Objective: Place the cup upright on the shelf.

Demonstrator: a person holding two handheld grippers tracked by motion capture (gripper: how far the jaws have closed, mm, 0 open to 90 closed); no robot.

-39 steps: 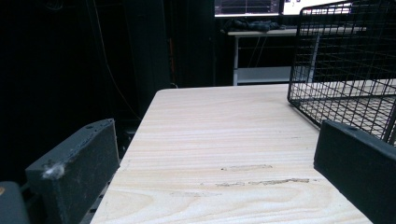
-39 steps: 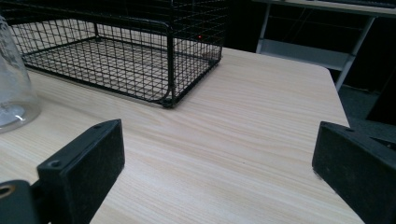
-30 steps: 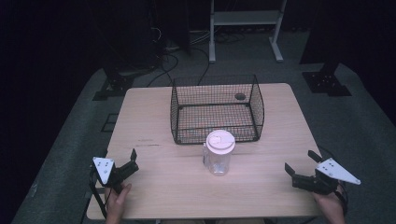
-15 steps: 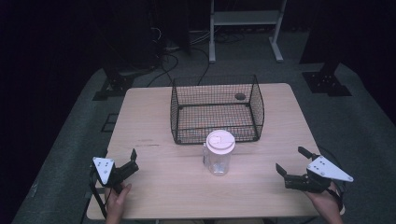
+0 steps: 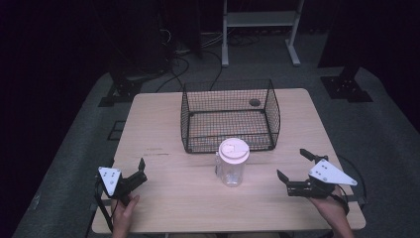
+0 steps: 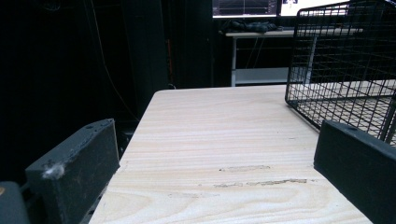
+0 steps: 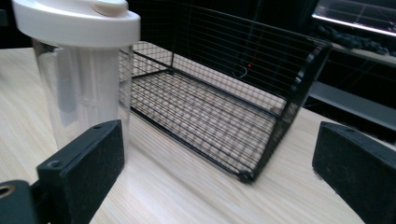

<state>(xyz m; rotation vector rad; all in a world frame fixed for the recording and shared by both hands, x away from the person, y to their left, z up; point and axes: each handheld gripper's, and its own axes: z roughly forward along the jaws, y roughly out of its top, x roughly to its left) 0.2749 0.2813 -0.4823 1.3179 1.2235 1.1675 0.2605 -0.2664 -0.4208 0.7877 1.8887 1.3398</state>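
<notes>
Creeping inward since a second ago, the right gripper (image 5: 291,165) is nearing the clear tumbler (image 5: 232,167) in the high view, fingers spread and empty; the left gripper (image 5: 139,172) is waiting, also open. Nothing is being held yet, so any grasp lies ahead, and the wire basket (image 5: 230,115) behind is sitting empty. Left gripper view: bare tabletop (image 6: 224,140) is lying between parted fingers. Right gripper view: the white-lidded tumbler (image 7: 79,74) is standing upright, seemingly empty

Left gripper (image 5: 141,171) and right gripper (image 5: 296,164) sit low, apparently just above the surface, fingers spread wide
</notes>
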